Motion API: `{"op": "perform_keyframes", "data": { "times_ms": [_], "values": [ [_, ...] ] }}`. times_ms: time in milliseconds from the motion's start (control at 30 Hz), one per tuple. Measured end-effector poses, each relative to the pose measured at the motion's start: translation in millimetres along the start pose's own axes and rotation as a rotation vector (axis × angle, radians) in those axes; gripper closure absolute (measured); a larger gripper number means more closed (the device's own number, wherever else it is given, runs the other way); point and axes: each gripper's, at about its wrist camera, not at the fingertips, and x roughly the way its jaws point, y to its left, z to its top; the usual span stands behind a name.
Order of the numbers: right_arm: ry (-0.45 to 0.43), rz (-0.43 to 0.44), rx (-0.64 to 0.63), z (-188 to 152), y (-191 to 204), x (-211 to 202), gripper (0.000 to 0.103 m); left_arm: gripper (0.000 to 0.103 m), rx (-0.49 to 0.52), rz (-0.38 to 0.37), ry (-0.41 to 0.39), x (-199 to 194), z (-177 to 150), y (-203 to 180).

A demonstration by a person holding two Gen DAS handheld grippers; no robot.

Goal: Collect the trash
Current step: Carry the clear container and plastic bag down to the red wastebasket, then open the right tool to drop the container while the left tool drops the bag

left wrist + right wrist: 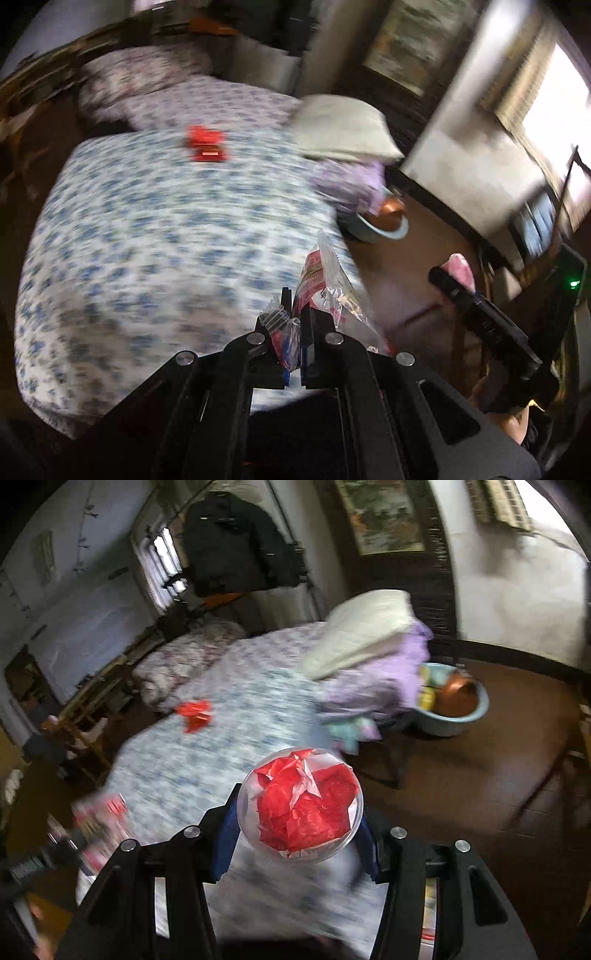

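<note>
The left gripper (293, 314) is squeezed tight on a crinkly see-through plastic snack wrapper with red print (325, 288). The wrapper is thin and floppy, so I think it could slip out if the hand swings fast.

In the middle, a crumpled red wrapper (207, 144) lies on the blue-flowered bed sheet (147, 229), not picked up yet.

The right gripper (299, 805) clamps a clear round plastic cup stuffed with red paper (301, 805). If the cup tips, the paper may fall out.
</note>
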Motion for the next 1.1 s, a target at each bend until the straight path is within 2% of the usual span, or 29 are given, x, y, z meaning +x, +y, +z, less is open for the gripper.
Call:
{"op": "perform_keyframes", "data": {
  "times_ms": [133, 233, 333, 533, 667, 767, 900, 967, 1100],
  "values": [
    [0.047, -0.104, 0.041, -24, -66, -17, 0.049, 0.099, 0.138, -0.040, 0.067, 32, -14, -79],
    [0.078, -0.161, 0.100, -45, -112, -22, 0.049, 0.099, 0.192, -0.071, 0.124, 59, -26, -122],
    [0.100, -0.184, 0.160, -60, -144, -19, 0.049, 0.099, 0.221, -0.096, 0.180, 91, -36, -161],
    [0.147, -0.195, 0.254, -80, -190, -6, 0.049, 0.099, 0.264, -0.070, 0.283, 159, -50, -215],
    [0.208, -0.201, 0.287, -95, -209, 19, 0.049, 0.099, 0.258, -0.071, 0.363, 200, -52, -233],
    [0.272, -0.197, 0.307, -111, -220, 46, 0.049, 0.099, 0.272, -0.059, 0.381, 227, -59, -239],
    [0.376, -0.194, 0.345, -135, -230, 87, 0.049, 0.099, 0.266, -0.076, 0.426, 253, -72, -229],
    [0.404, -0.200, 0.345, -141, -230, 100, 0.049, 0.099, 0.231, -0.084, 0.461, 263, -73, -220],
    [0.421, -0.216, 0.332, -146, -230, 122, 0.048, 0.098, 0.192, -0.068, 0.471, 276, -70, -210]
  ]
}}
